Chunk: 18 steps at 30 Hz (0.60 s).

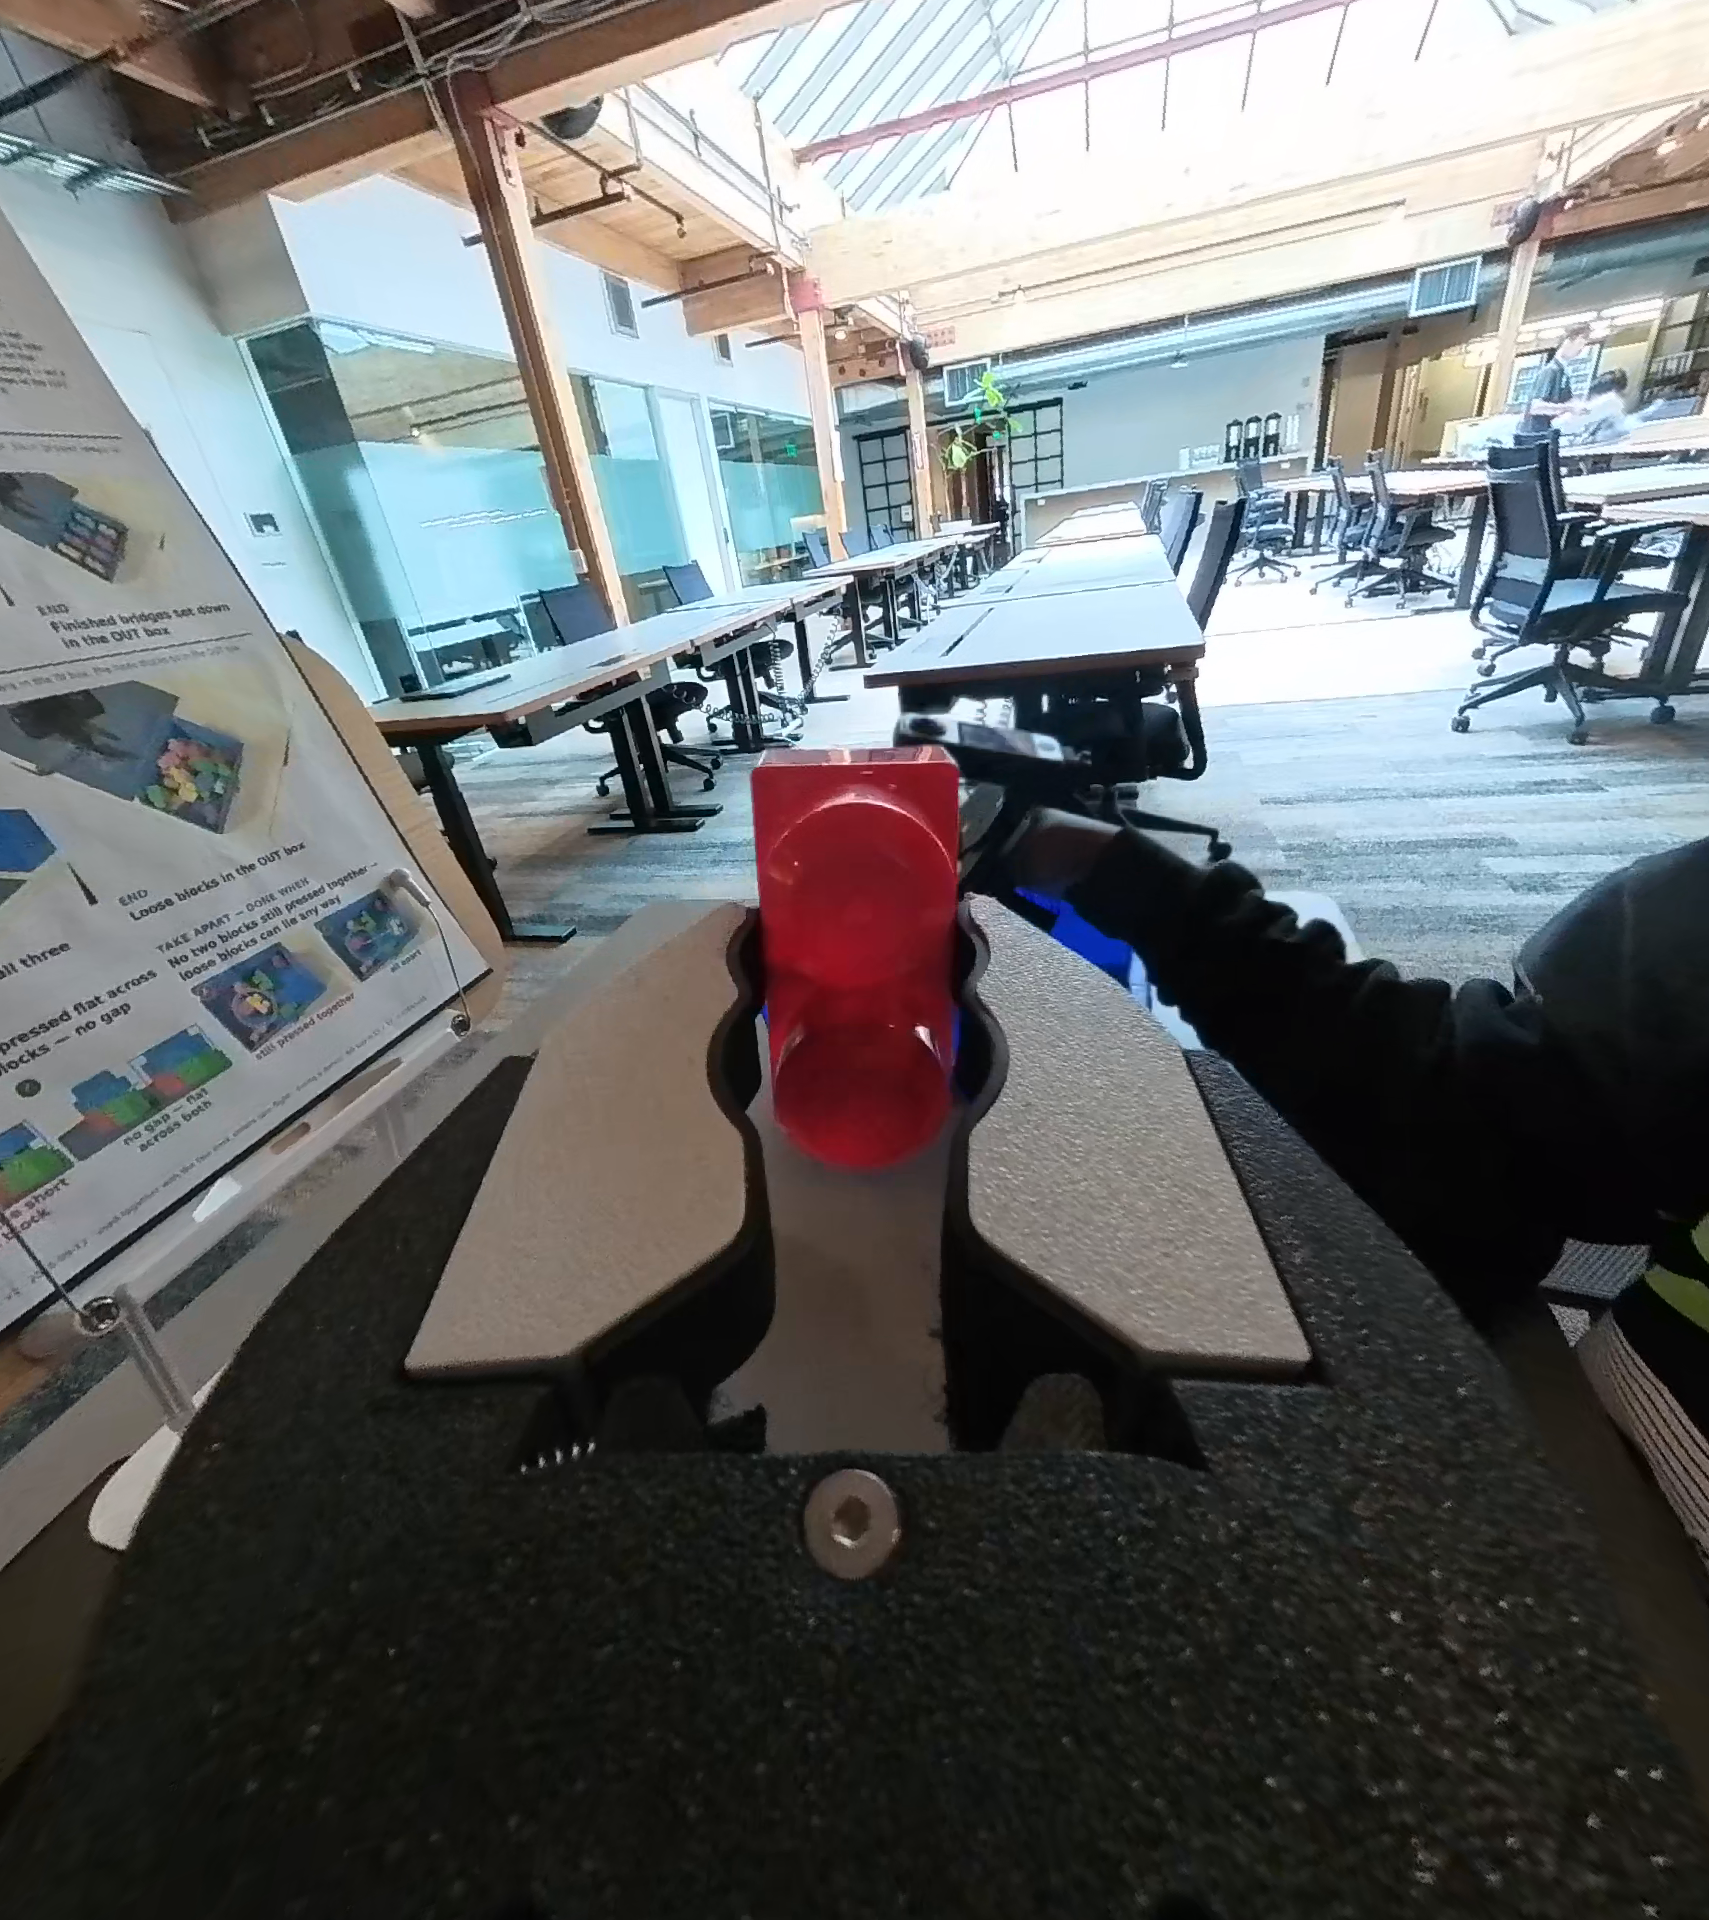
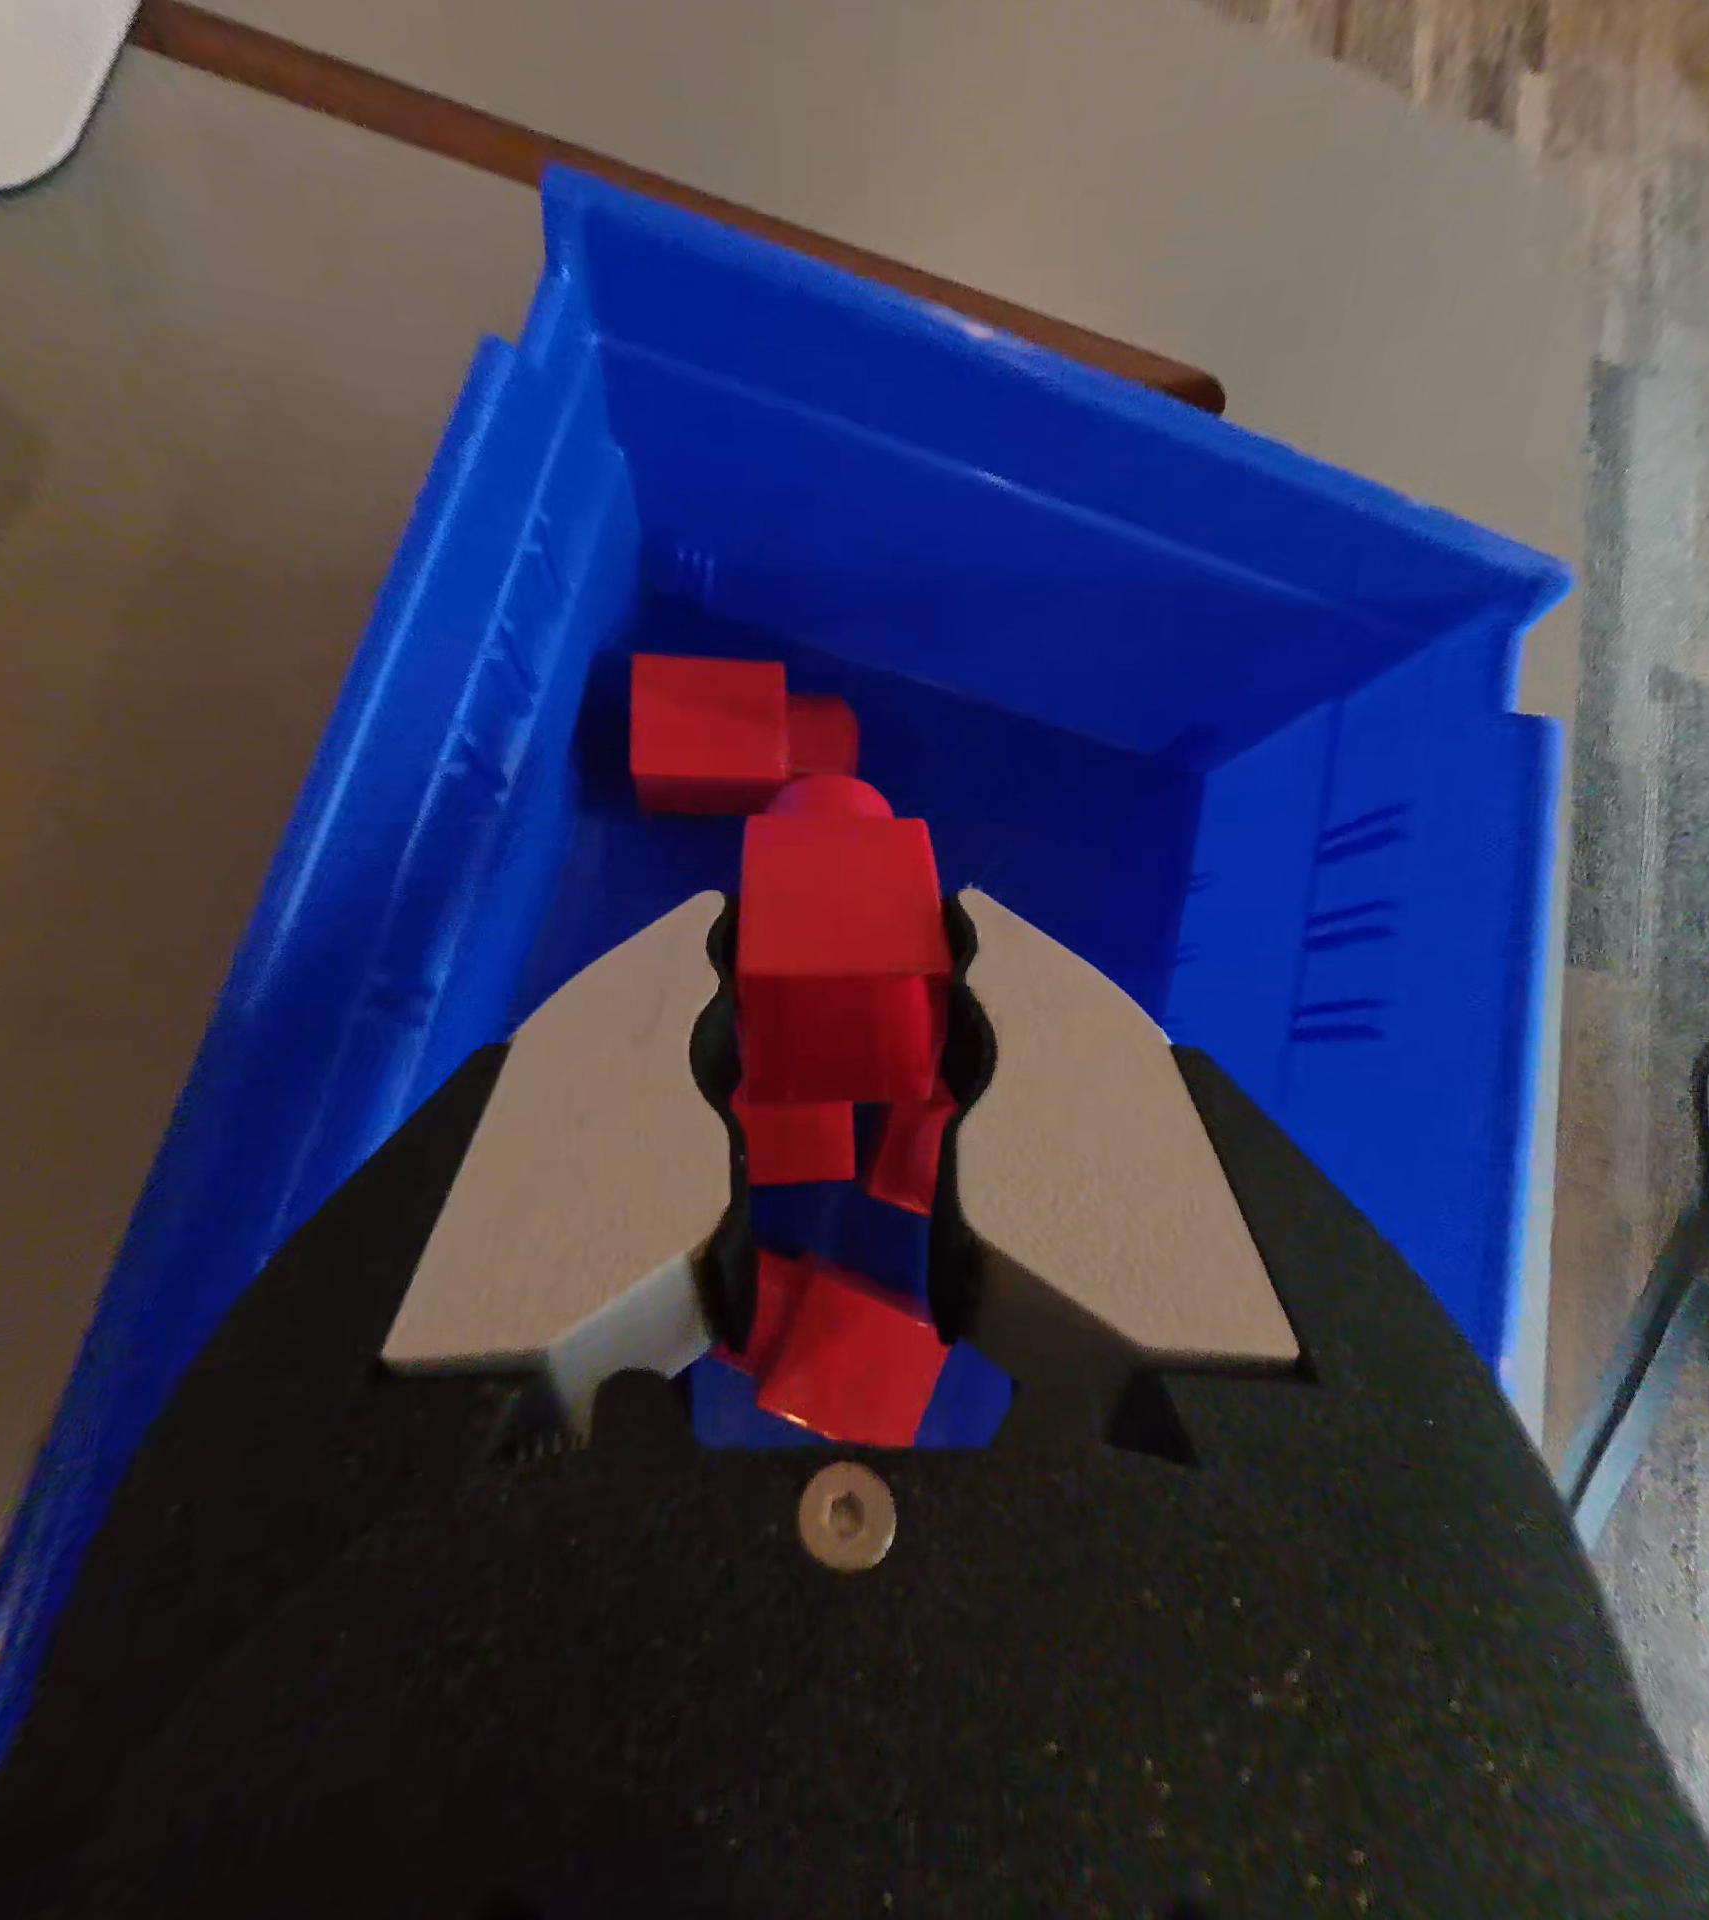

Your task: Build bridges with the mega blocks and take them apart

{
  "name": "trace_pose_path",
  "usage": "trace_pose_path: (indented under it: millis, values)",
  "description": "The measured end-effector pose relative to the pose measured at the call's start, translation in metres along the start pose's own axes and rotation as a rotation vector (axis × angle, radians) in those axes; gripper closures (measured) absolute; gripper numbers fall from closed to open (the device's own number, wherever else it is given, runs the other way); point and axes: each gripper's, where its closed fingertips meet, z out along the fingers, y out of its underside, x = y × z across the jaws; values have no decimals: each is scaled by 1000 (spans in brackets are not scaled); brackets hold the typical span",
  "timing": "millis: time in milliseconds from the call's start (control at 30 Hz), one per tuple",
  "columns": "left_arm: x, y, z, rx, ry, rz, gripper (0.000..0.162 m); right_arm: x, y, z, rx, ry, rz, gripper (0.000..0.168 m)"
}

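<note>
My left gripper [image 1: 855, 935] is shut on a red two-stud block [image 1: 855, 883], held up in the air with its studs facing the camera. My right gripper [image 2: 839, 914] is shut on a red one-stud block [image 2: 834, 904] and holds it over the inside of a blue bin [image 2: 933, 499] that stands on the table. Another red one-stud block [image 2: 710, 732] lies on its side on the bin floor near the far left corner. More red blocks [image 2: 845, 1340] show on the bin floor between my right gripper's fingers.
An instruction sheet on a stand [image 1: 102, 831] is at the left in the left wrist view. A person's dark sleeve [image 1: 1401, 997] reaches in from the right. The table edge [image 2: 829, 208] runs behind the bin, with carpet [image 2: 1681, 727] to its right. My hands' fingertips stand some 50 cm from each other.
</note>
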Motion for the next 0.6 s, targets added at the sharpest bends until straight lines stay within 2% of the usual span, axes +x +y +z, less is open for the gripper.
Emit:
trace_pose_path:
  millis: [300,433,600]
  values:
    - [-5,1,-3,8,-9,-12,127,3,22,28,-116,23,-2,131]
    - [-5,-3,-7,17,-16,-6,128,4,22,29,-102,27,8,131]
    - [-4,-7,-12,23,-16,2,128,3,18,26,-68,0,26,117]
